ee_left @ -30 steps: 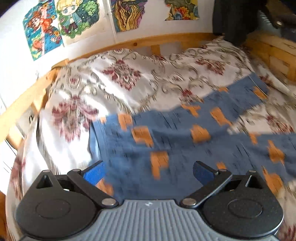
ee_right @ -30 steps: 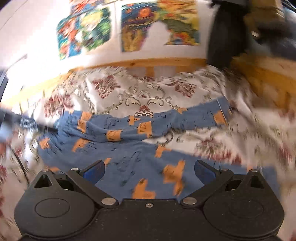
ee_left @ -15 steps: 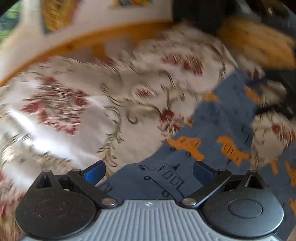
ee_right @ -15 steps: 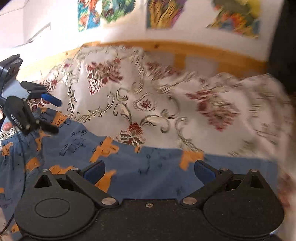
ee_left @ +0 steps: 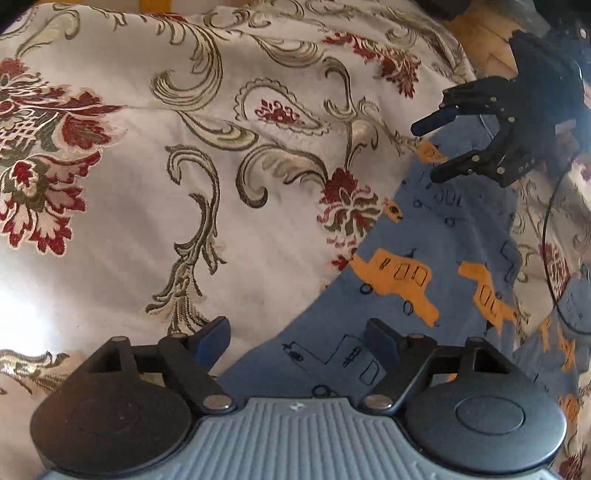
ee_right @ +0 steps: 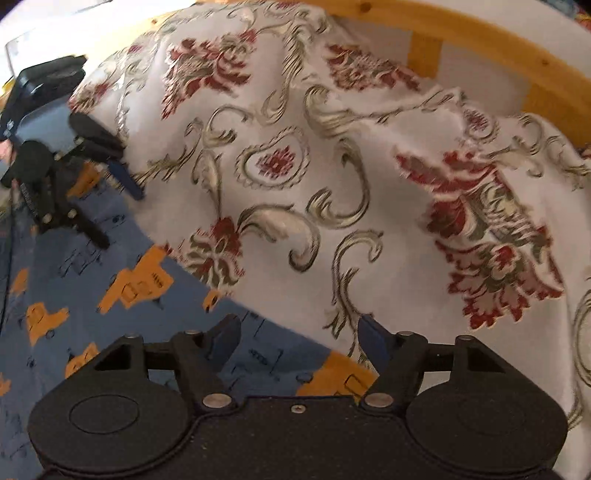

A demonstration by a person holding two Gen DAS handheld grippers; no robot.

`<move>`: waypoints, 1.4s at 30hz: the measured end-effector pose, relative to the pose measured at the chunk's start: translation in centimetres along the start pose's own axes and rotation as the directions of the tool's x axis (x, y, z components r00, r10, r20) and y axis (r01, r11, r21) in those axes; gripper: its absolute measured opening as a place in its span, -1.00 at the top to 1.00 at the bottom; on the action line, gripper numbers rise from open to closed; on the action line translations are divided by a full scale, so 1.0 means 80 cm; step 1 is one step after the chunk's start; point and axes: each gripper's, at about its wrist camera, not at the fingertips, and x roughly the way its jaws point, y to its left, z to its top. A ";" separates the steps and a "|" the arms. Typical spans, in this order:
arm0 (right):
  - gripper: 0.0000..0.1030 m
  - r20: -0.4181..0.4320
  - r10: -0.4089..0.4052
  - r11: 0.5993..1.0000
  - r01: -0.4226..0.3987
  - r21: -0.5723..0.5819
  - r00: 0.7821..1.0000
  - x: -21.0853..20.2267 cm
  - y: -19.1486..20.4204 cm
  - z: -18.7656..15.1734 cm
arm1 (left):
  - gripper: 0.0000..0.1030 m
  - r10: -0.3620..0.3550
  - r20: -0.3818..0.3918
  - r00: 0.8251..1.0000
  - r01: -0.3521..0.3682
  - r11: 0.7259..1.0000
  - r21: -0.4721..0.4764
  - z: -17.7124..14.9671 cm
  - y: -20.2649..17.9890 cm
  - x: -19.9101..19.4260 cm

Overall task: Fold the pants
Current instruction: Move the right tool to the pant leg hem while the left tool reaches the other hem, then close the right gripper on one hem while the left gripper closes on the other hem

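Surface: floral bedspread (ee_left: 155,155), cream and red, rumpled.
Room: wooden bed frame (ee_right: 480,33) at twelve o'clock.
Pants: blue pants (ee_left: 424,266) flat at five o'clock.
Tongs: left gripper (ee_left: 297,338) and right gripper (ee_right: 299,336) both spread, empty.

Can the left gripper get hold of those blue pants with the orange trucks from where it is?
Probably yes: the left gripper has open jaws over the edge of the blue truck-print pants, with nothing between.
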 end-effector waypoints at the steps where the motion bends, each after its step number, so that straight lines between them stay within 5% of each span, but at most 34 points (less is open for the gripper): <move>1: -0.40 -0.013 0.002 1.000 -0.002 -0.014 1.000 0.002 0.002 -0.002 | -0.45 0.014 -0.012 1.000 -0.014 1.000 0.010 0.000 -0.001 0.001; 2: -0.34 -0.032 -0.001 1.000 0.000 -0.026 0.999 0.005 0.004 -0.002 | -0.37 0.041 -0.012 0.999 -0.040 0.999 0.024 0.000 -0.004 0.001; 4: -0.13 -0.064 -0.020 0.998 0.016 -0.062 0.998 0.013 0.012 -0.006 | 0.23 0.146 0.014 0.989 -0.147 0.989 0.023 -0.004 -0.013 0.004; 8: -0.08 -0.045 -0.086 0.993 0.082 -0.090 0.995 0.019 0.029 -0.020 | 0.29 0.259 0.038 0.965 -0.261 0.963 0.063 -0.011 -0.038 0.010; 11: -0.07 -0.034 -0.100 0.992 0.097 -0.075 0.994 0.019 0.029 -0.023 | 0.07 0.244 0.002 0.970 -0.242 0.962 0.125 -0.010 -0.047 0.009; 15: 0.00 -0.031 -0.106 0.993 0.105 -0.057 0.994 0.017 0.030 -0.025 | -0.53 0.145 -0.042 0.989 -0.141 0.985 0.098 -0.007 -0.034 -0.001; 18: 0.10 -0.021 -0.112 0.993 0.111 -0.037 0.993 0.018 0.034 -0.030 | -0.60 0.122 -0.055 0.991 -0.116 0.988 0.106 -0.012 -0.028 0.000; 20: 0.22 -0.014 -0.120 0.992 0.119 -0.038 0.993 0.018 0.039 -0.033 | -0.44 0.152 -0.059 0.987 -0.144 0.981 0.133 -0.014 -0.032 0.001; 22: 0.33 -0.011 -0.130 0.990 0.129 -0.049 0.992 0.017 0.045 -0.034 | 0.06 0.185 -0.065 0.980 -0.172 0.970 0.174 -0.015 -0.040 0.000; 27: 0.55 0.006 -0.184 0.981 0.184 -0.055 0.983 0.015 0.062 -0.039 | 0.81 0.215 -0.042 0.976 -0.205 0.965 0.163 -0.021 -0.048 0.002; 30: 0.63 0.031 -0.241 0.970 0.242 -0.036 0.970 0.013 0.073 -0.047 | 0.92 0.253 -0.006 0.968 -0.250 0.960 0.129 -0.028 -0.056 -0.001; 37: 0.88 0.091 -0.337 0.938 0.342 -0.051 0.937 0.006 0.093 -0.053 | 0.94 0.383 0.123 0.915 -0.393 0.917 0.068 -0.035 -0.077 -0.016; 42: 0.88 0.189 -0.425 0.900 0.435 -0.012 0.885 -0.012 0.095 -0.037 | 0.94 0.467 0.244 0.850 -0.491 0.870 0.046 -0.027 -0.090 -0.040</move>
